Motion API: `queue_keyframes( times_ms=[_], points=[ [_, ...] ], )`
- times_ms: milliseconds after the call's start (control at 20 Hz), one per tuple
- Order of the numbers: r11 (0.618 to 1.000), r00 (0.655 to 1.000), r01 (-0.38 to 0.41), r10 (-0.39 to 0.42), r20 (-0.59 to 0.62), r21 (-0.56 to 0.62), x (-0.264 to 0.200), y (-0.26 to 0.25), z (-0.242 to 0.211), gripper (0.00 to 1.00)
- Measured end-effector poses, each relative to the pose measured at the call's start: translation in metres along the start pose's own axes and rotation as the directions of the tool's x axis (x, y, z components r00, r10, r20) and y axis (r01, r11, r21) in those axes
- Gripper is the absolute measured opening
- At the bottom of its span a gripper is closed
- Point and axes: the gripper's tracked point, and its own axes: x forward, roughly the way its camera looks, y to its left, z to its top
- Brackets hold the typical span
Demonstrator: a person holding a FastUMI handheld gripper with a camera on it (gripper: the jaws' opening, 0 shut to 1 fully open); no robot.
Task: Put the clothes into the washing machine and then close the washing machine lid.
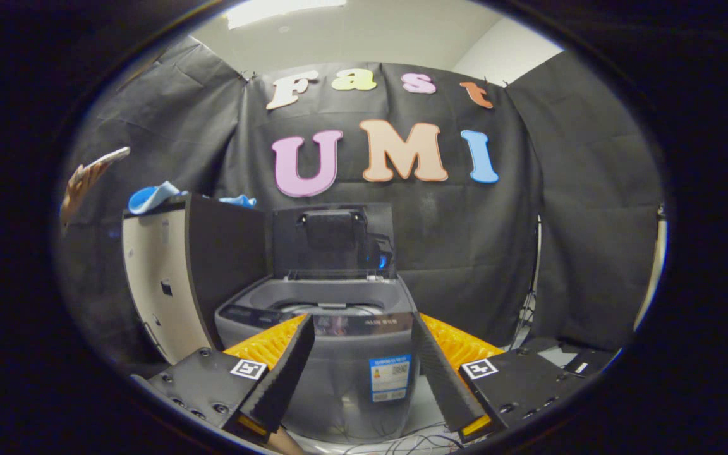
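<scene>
The gripper (361, 354) hung open and empty before the open-lidded washing machine (339, 354), while the blue clothes (152, 197) on the cabinet (174, 272) beside it risked snagging its edge.

No legible text, washing machine (339, 354) front sticker (389, 377) too small

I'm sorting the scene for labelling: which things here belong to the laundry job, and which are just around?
Part of the job:
- washing machine, just beyond the fingers
- its lid, standing open
- blue clothes on top of the cabinet
- gripper, open, holding nothing

Just around:
- cabinet beside the machine
- cables on the floor
- a hand near the cabinet
</scene>
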Motion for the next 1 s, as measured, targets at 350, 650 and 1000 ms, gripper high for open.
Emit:
queue_keyframes(
  times_ms=[350,650,1000],
  points=[
    [0.989,0.990,-0.138,0.136,0.042,0.050,0.057,0.103,0.130,0.96],
    [0.949,0.945,-0.313,0.309,0.105,0.025,0.100,0.213,0.211,0.96],
    [0.904,0.903,-0.428,0.427,0.038,0.017,0.146,0.332,0.239,0.96]
  ],
)
